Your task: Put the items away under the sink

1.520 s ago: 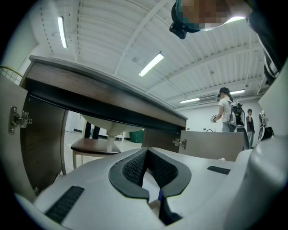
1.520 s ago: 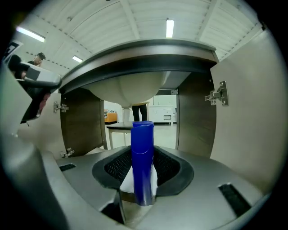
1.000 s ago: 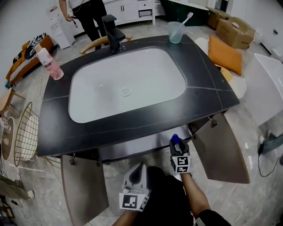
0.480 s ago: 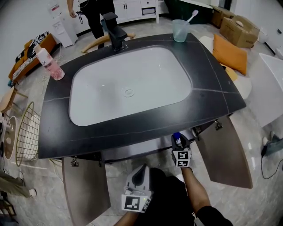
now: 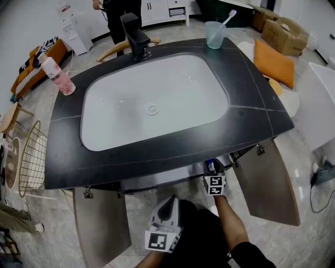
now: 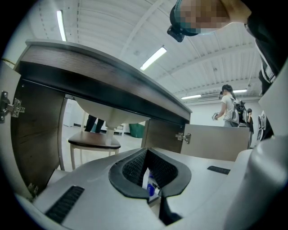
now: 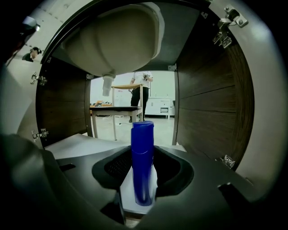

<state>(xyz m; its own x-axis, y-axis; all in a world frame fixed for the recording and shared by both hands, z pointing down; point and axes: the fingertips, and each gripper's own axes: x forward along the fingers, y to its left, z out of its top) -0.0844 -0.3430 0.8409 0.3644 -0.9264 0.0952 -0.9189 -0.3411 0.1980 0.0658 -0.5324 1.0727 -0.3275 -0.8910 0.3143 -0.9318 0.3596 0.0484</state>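
A blue bottle (image 7: 143, 161) stands upright between the jaws of my right gripper (image 7: 144, 179), which is shut on it. In the head view this gripper (image 5: 211, 167) reaches under the front edge of the black counter (image 5: 246, 104), with the bottle's cap (image 5: 209, 163) just showing. The right gripper view looks into the open cabinet, with the basin's underside (image 7: 117, 40) and drain pipe (image 7: 107, 85) above. My left gripper (image 5: 166, 203) hangs lower and nearer me, outside the cabinet. Its jaws (image 6: 150, 182) are closed to a slit, through which a white and blue sliver shows. I see nothing held.
Both cabinet doors stand open, the left door (image 5: 99, 225) and the right door (image 5: 267, 180). On the counter are a black faucet (image 5: 133, 34), a pink bottle (image 5: 57, 76) and a cup with a toothbrush (image 5: 214, 34). A wire basket (image 5: 31, 157) stands at the left. A person (image 5: 118, 10) stands behind.
My right gripper has edged forward with the blue bottle, further under the counter's front edge. The left gripper has hardly moved.
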